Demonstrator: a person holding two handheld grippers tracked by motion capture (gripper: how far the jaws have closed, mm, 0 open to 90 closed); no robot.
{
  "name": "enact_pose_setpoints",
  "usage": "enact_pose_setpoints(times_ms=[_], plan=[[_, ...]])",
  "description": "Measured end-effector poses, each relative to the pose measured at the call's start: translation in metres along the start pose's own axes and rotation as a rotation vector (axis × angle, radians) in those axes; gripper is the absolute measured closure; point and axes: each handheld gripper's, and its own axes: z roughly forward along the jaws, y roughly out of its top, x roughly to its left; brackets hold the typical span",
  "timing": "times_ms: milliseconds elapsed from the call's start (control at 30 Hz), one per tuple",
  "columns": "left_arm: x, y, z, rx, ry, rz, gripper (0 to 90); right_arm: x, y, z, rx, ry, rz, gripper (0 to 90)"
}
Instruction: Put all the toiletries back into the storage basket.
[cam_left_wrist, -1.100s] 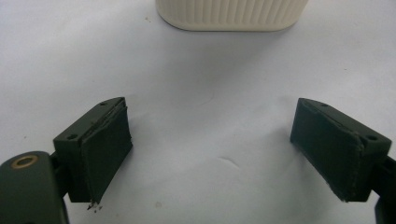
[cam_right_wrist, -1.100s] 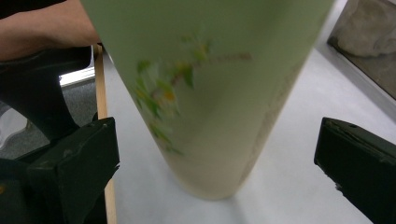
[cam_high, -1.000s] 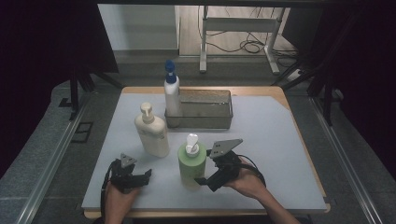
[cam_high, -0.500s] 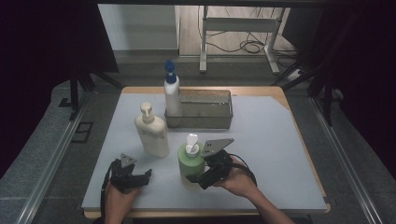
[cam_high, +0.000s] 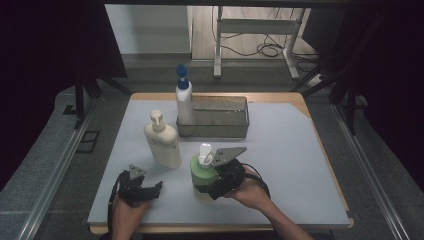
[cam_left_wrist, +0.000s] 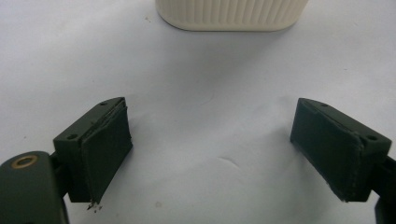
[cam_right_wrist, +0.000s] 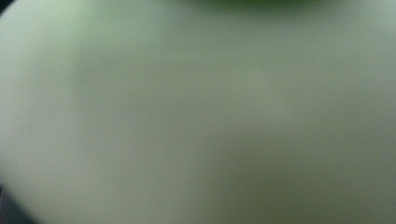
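Two sets of tongs: right tongs (cam_high: 207, 189), closing around the upright green plastic pump bottle (cam_high: 202, 172) at their 10 o'clock, near tabletop (cam_high: 295, 150) front; left tongs (cam_high: 150, 190) gape empty.

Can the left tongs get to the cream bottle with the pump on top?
Probably yes. The left tongs stand open on the bare white table, and the cream ribbed plastic pump bottle stands straight ahead with nothing between them. The gap between the jaws looks narrower than the bottle's broad side, though.
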Motion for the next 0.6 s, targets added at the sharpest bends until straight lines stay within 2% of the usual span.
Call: enact_pose_setpoints(times_ms=[333, 600], plan=[[-0.0001, 0.0000, 0.0001, -0.002, 0.000, -0.001, 11.7, 0.0027, 0.0017, -0.0017, 0.016, -0.035, 0.011, 11.2], [0.0001, 0.0000, 0.0000, 0.000, 0.000, 0.002, 11.7, -0.0035, 0.0040, -0.0026, 0.025, -0.065, 0.028, 11.2]])
